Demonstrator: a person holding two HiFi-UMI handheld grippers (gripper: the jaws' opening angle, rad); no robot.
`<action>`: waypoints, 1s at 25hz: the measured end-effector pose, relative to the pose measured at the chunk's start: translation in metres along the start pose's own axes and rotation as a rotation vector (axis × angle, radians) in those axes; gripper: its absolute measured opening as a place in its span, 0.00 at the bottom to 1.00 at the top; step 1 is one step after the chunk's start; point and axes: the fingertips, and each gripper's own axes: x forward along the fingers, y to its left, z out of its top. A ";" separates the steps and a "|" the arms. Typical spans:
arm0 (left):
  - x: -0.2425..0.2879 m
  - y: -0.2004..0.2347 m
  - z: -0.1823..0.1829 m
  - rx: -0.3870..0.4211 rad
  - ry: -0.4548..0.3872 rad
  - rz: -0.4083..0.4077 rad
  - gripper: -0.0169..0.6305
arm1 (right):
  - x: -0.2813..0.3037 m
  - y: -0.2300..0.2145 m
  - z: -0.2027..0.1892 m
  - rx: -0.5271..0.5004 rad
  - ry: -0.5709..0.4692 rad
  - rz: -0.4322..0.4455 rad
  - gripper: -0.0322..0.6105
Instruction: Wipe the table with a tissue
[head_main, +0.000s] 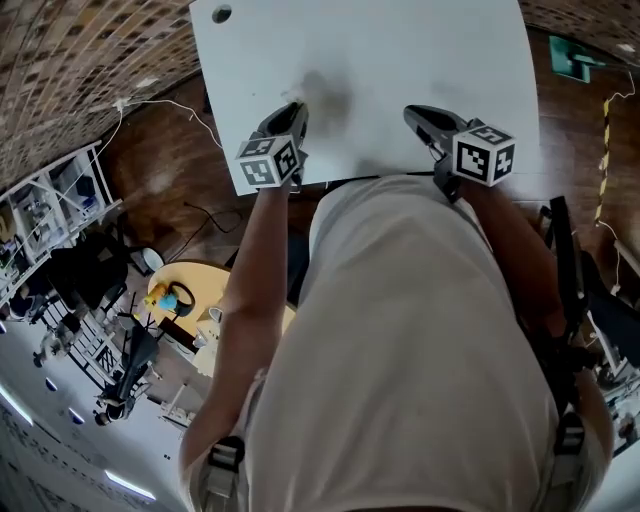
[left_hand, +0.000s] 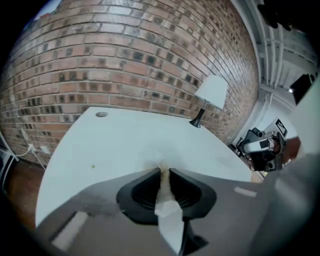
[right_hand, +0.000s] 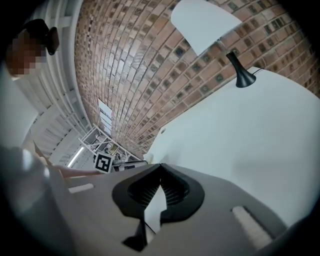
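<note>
**Tissue pinched in our left jaws**

Our left gripper has its dark moulded jaws pinching a soft white tissue. It runs back between them as a creased, folded strip. Our right gripper holds its ribbed tips pressed together. A pale sliver shows behind them, and we cannot tell what it is. Ahead of both spreads the smooth, round-cornered white table. At its far edge stands a lamp with a white cone shade, against the rough brick wall.
</note>
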 end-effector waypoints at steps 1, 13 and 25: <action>-0.007 0.013 -0.004 -0.021 -0.008 0.025 0.13 | 0.004 0.003 -0.001 -0.006 0.007 0.004 0.06; -0.046 0.167 -0.017 -0.065 0.026 0.245 0.13 | 0.063 0.045 -0.004 -0.046 -0.007 -0.038 0.06; -0.005 0.157 -0.010 0.286 0.171 0.170 0.13 | 0.067 0.050 -0.013 0.002 -0.091 -0.162 0.06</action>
